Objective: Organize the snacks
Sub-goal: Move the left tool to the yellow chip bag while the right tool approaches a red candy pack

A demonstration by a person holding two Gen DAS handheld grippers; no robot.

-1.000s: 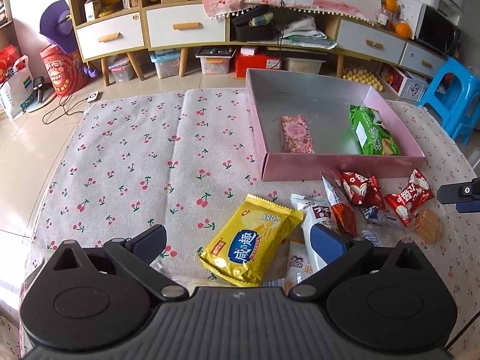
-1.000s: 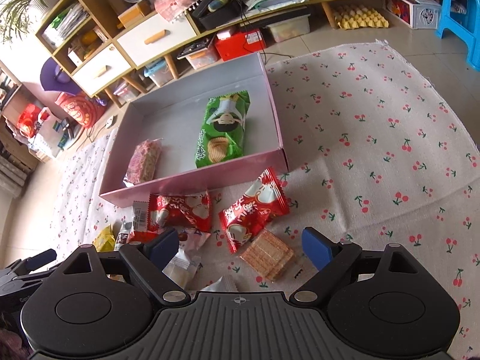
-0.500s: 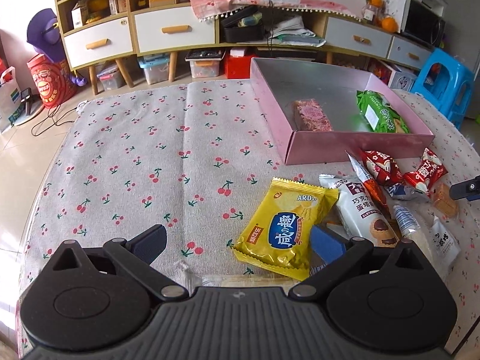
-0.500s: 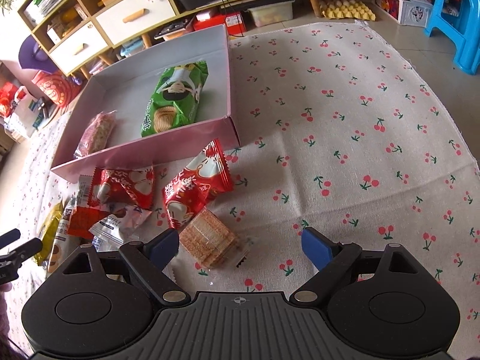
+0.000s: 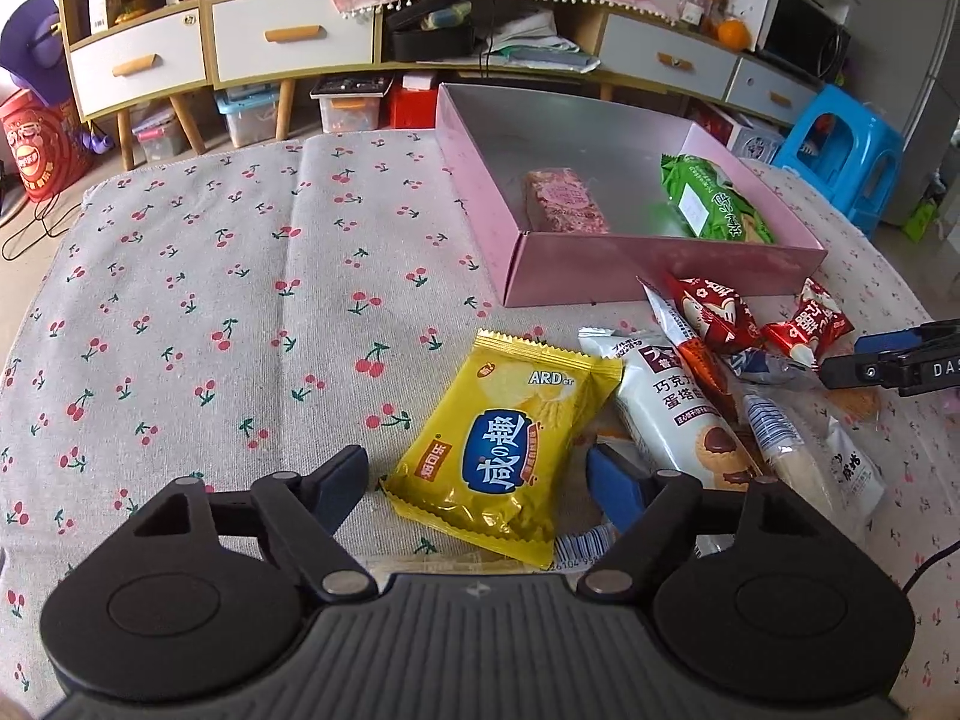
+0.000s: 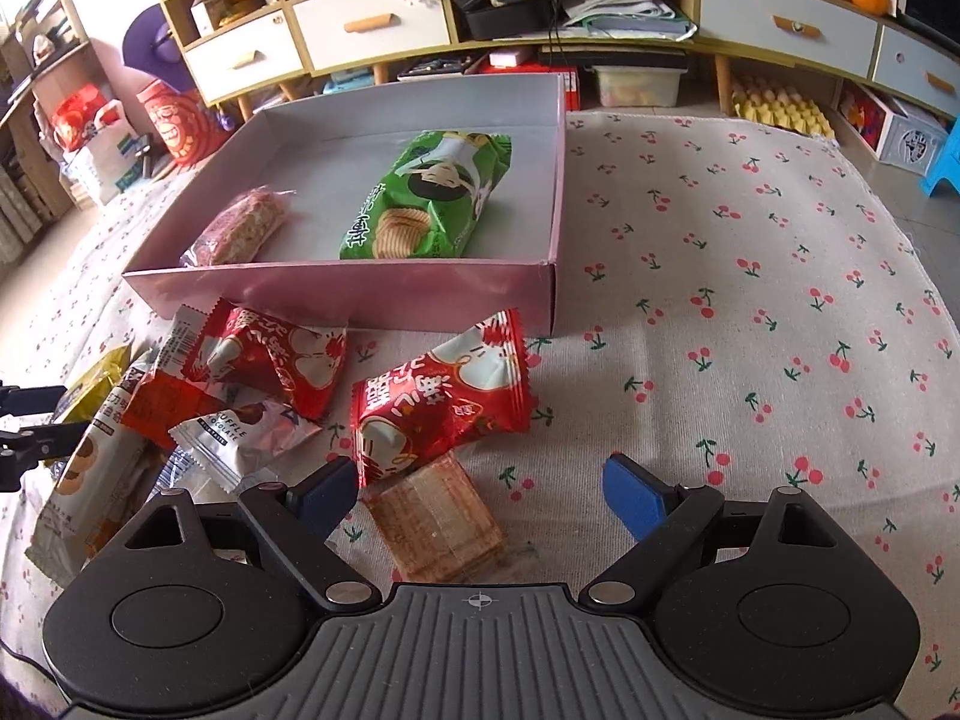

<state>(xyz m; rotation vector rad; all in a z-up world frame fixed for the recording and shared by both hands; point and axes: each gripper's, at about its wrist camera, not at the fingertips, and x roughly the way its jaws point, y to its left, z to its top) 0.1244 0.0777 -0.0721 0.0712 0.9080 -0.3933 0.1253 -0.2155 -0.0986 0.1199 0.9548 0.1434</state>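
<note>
Left gripper (image 5: 474, 474) lower, jaws narrowing round yellow pkt (image 5: 504, 450) — unpinched, right gripper (image 6: 480, 486) wide — empty

We see from two cameras, one on each gripper, both looking down and forward, low over the cherry cloth (image 5: 252, 276). Both views show the pink box (image 5: 654, 276) (image 6: 360, 294) and the snack pile — from the left and from the right.

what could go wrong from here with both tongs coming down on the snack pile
The left tongs have just been closing around the yellow packet, which overlaps the white tart packet; one pad may snag both. The right tongs straddle the clear-wrapped wafer, whose top edge is under the red packet, so lifting it may drag that packet along.
</note>
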